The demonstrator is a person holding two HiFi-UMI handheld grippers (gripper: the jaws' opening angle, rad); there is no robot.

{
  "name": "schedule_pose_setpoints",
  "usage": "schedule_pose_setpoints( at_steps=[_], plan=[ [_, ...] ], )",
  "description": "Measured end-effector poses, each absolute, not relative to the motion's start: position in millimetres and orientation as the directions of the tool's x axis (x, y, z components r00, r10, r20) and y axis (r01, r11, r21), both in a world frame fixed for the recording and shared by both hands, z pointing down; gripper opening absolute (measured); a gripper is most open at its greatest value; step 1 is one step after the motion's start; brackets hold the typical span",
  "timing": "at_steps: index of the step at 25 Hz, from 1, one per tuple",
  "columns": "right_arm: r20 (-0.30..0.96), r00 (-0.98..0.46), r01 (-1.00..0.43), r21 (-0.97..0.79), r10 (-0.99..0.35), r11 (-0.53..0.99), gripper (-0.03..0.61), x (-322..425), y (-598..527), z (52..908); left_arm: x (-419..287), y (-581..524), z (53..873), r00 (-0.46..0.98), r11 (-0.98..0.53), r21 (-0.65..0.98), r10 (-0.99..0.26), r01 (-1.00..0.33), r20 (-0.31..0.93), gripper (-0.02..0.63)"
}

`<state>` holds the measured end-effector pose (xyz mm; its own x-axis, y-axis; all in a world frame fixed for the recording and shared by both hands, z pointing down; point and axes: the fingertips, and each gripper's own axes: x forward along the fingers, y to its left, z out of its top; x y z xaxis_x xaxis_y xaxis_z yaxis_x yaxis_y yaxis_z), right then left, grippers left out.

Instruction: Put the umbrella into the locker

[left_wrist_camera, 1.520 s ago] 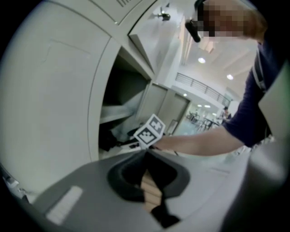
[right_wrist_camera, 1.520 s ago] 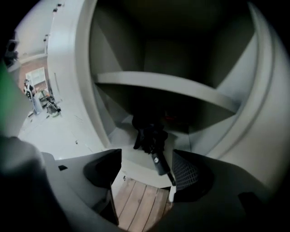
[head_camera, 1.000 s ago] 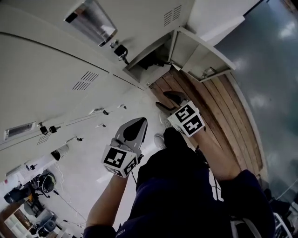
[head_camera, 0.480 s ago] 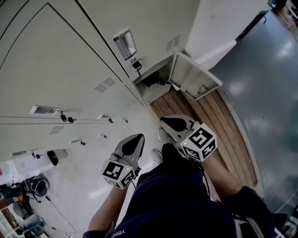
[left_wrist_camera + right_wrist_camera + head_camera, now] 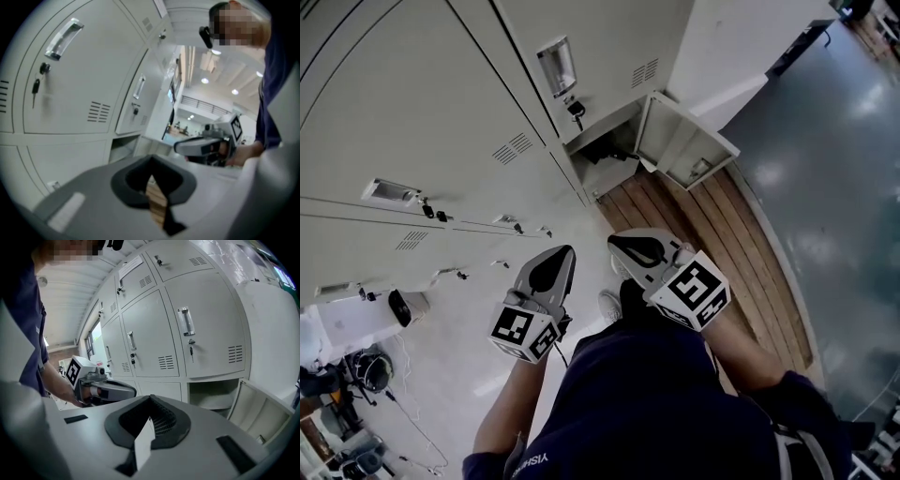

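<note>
The open bottom locker (image 5: 602,161) shows in the head view with a dark, long thing inside, seemingly the umbrella (image 5: 606,153). Its door (image 5: 682,142) hangs wide open to the right. My right gripper (image 5: 636,251) hovers well short of the locker, shut and empty. My left gripper (image 5: 547,273) is beside it, also shut on nothing. In the right gripper view the jaws (image 5: 150,398) meet before the open compartment (image 5: 213,397) and its door (image 5: 263,417). The left gripper view shows its jaws (image 5: 151,159) together, with the right gripper (image 5: 201,145) off to the side.
Rows of closed grey lockers (image 5: 441,112) with handles and keys fill the left. A wooden slatted platform (image 5: 712,234) runs before the open locker, with glossy grey floor (image 5: 825,141) beyond. The person's shoe (image 5: 608,306) stands below. Cables and gear (image 5: 356,375) lie at bottom left.
The right gripper has shut its jaws and pulled back from the locker. Both grippers have risen, and the view now takes in more of the lockers.
</note>
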<state>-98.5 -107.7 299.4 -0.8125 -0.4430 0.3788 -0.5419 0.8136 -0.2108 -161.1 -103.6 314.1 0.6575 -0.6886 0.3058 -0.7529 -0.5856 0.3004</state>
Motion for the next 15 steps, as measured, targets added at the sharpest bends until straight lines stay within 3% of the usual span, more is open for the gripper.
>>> schedule_pose_setpoints(
  at_steps=[15],
  plan=[
    [0.369,-0.807,-0.551,-0.186,-0.462,0.814,0.006,-112,-105,285,-167,-105,304,0.666,-0.599,0.295,-0.694,-0.745,0.272,0.002]
  ],
)
